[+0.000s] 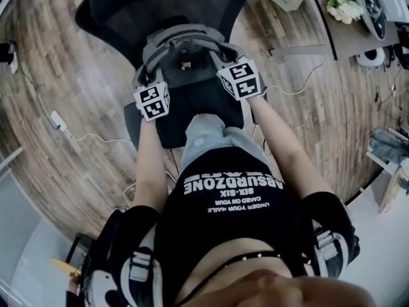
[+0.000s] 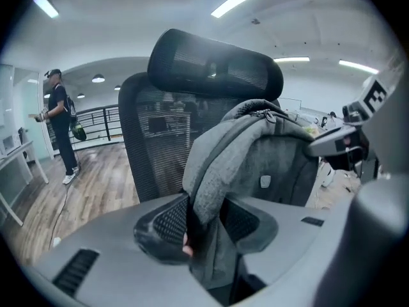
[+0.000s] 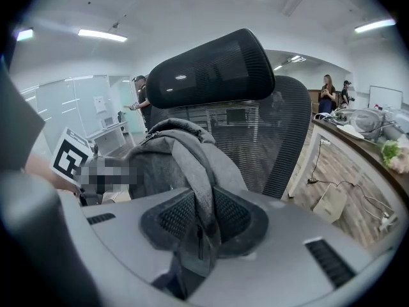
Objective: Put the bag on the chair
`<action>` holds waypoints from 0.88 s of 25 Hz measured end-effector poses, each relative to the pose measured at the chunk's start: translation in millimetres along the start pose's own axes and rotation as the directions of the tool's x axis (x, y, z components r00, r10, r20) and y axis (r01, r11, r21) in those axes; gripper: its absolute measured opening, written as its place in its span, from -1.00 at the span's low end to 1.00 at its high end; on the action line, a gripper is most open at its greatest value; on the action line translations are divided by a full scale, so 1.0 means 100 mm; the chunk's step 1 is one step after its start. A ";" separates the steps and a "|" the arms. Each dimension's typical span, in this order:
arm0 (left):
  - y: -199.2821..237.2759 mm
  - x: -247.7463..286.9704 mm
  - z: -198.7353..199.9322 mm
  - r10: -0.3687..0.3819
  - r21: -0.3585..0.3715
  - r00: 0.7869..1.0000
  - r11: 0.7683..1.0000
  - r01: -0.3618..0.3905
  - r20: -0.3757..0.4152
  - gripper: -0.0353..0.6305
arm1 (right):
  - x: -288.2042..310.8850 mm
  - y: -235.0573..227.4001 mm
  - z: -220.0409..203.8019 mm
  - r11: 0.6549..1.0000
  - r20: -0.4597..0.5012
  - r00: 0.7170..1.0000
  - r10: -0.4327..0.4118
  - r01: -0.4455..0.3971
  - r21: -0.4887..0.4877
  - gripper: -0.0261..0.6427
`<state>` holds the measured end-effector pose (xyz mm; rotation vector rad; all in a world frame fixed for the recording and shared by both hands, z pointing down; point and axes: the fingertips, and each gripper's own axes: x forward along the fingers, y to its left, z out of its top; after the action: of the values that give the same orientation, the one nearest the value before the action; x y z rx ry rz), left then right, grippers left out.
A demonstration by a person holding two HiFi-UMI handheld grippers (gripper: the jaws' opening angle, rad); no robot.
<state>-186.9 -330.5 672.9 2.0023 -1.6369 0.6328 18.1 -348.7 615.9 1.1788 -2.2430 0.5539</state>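
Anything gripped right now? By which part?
The grey backpack, by its shoulder straps: the left hand-held gripper is clamped on one strap, the right hand-held gripper on the other strap.

The bare left forearm point(image 1: 148, 165) and right forearm point(image 1: 284, 149) reach forward, nearly parallel. The grey plastic left gripper point(image 2: 204, 219) pinches a grey fabric shoulder strap point(image 2: 211, 171) between ribbed black pads point(image 2: 167, 221); the matching right gripper point(image 3: 198, 219) clamps the other strap point(image 3: 201, 165)
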 end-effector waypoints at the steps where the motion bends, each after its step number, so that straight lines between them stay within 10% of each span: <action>1: 0.01 0.00 -0.01 0.010 0.014 1.000 1.000 -0.010 0.008 -0.44 | 0.01 0.01 0.00 1.000 0.008 1.000 0.003 -0.003 0.006 -0.67; 22: 0.13 0.40 0.05 0.073 0.201 0.981 0.979 -0.037 -0.177 -0.43 | 0.35 -0.12 0.09 0.987 -0.101 0.986 -0.131 0.119 -0.112 -0.67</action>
<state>-191.9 -366.7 694.5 1.9703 -1.5760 1.0049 9.5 -382.2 632.2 1.1975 -2.0645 0.4334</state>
